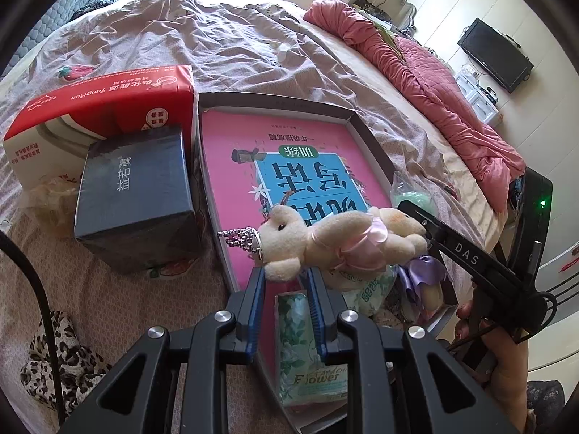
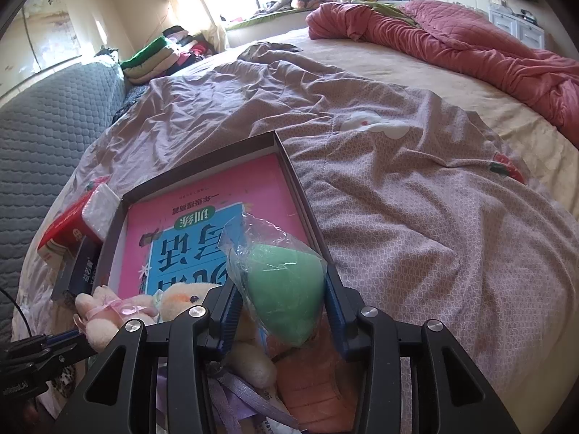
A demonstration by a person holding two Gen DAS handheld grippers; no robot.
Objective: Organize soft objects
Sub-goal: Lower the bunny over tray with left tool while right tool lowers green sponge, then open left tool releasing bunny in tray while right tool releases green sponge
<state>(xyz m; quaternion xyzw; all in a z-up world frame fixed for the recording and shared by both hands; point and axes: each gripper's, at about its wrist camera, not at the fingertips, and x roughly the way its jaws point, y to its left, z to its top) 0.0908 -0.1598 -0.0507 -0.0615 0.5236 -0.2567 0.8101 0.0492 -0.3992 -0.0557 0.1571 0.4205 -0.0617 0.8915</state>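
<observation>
A cream plush bear point(image 1: 325, 242) in a pink skirt hangs over the near end of a dark shallow tray point(image 1: 275, 99), and my left gripper point(image 1: 284, 280) is shut on one of its paws. In the right wrist view the same bear point(image 2: 108, 311) shows at the lower left, with the left gripper point(image 2: 68, 336) below it. My right gripper point(image 2: 284, 311) is shut on a green sponge point(image 2: 286, 289) in a clear plastic bag, held above the tray's point(image 2: 202, 162) right side. In the left wrist view the right gripper's black body comes in from the right, next to the bagged sponge point(image 1: 412, 197).
A pink book point(image 1: 289, 166) lies in the tray. A second plush with purple ribbon point(image 1: 427, 278), a flower-print tissue pack point(image 1: 311, 361) and an orange cloth point(image 2: 315, 387) lie at the near end. A red tissue pack point(image 1: 108, 97) and a dark box point(image 1: 137, 195) stand to the left. A pink quilt point(image 2: 470, 47) lies far right.
</observation>
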